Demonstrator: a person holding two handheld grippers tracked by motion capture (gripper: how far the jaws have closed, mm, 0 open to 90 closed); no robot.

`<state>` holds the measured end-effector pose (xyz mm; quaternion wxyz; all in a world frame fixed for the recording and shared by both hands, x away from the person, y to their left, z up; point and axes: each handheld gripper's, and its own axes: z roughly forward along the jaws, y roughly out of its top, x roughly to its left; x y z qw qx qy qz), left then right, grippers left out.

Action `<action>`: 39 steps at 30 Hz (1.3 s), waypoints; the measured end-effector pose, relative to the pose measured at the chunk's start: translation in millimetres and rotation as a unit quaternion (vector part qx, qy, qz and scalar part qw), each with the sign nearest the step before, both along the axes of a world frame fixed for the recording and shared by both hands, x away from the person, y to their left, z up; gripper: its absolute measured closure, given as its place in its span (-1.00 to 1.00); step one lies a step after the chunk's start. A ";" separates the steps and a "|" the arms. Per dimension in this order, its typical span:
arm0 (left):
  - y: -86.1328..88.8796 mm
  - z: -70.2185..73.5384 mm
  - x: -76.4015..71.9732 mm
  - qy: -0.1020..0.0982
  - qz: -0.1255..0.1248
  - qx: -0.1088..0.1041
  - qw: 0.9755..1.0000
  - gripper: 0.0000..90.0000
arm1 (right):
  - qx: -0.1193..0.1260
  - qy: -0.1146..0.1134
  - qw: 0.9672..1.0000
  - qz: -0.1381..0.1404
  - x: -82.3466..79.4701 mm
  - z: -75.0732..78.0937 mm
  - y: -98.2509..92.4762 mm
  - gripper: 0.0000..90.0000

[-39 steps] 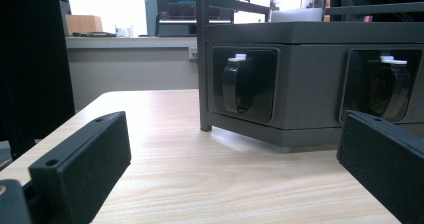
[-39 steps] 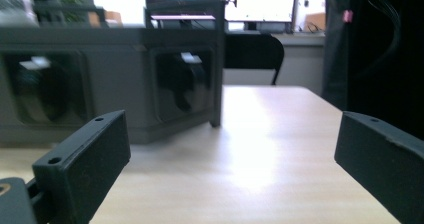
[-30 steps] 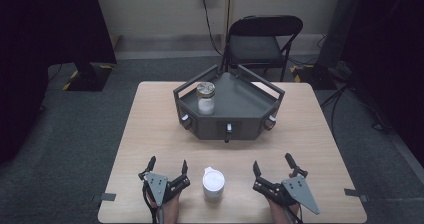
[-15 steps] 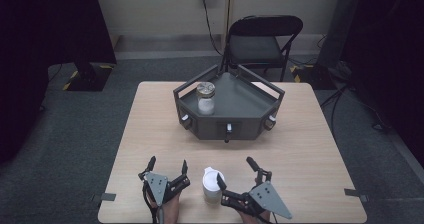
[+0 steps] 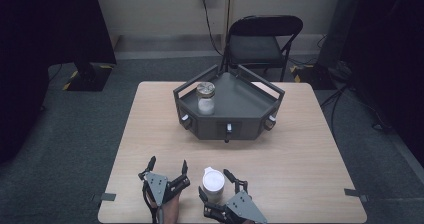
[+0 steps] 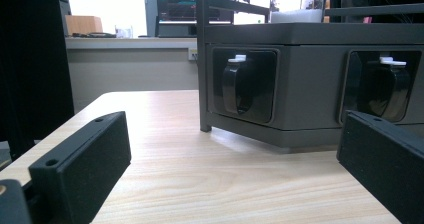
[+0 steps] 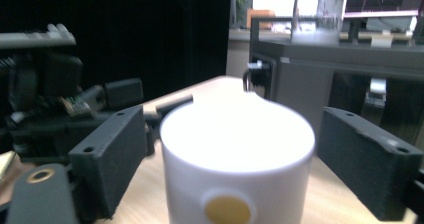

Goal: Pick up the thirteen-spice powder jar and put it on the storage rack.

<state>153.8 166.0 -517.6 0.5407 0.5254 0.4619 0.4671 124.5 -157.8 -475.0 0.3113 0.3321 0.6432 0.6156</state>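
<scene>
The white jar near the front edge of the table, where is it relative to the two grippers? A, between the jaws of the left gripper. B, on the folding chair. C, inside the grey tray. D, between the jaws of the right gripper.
D: the white jar stands between the jaws of the right gripper, with small gaps to both pads; the jaws have just been closing.

Wooden table (image 5: pixel 310 149): grey tray (image 5: pixel 250 114) mid-back, white jar (image 5: pixel 212 184) near front edge.

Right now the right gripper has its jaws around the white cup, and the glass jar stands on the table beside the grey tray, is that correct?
Not quite: the glass jar stands inside the grey tray, as the high view shows. The right gripper does have its jaws around the white cup.
</scene>
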 end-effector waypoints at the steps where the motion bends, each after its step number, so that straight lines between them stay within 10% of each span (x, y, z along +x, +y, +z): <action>1: 0.0 0.0 0.0 0.000 0.000 0.000 1.000 -1.00 | 0.000 0.004 1.000 0.000 0.4 -1.0 -0.8 -0.67; 39: 0.2 0.1 0.0 0.000 -0.001 0.000 1.000 -1.00 | -0.005 0.016 1.000 0.013 2.3 1.8 -10.2 -0.34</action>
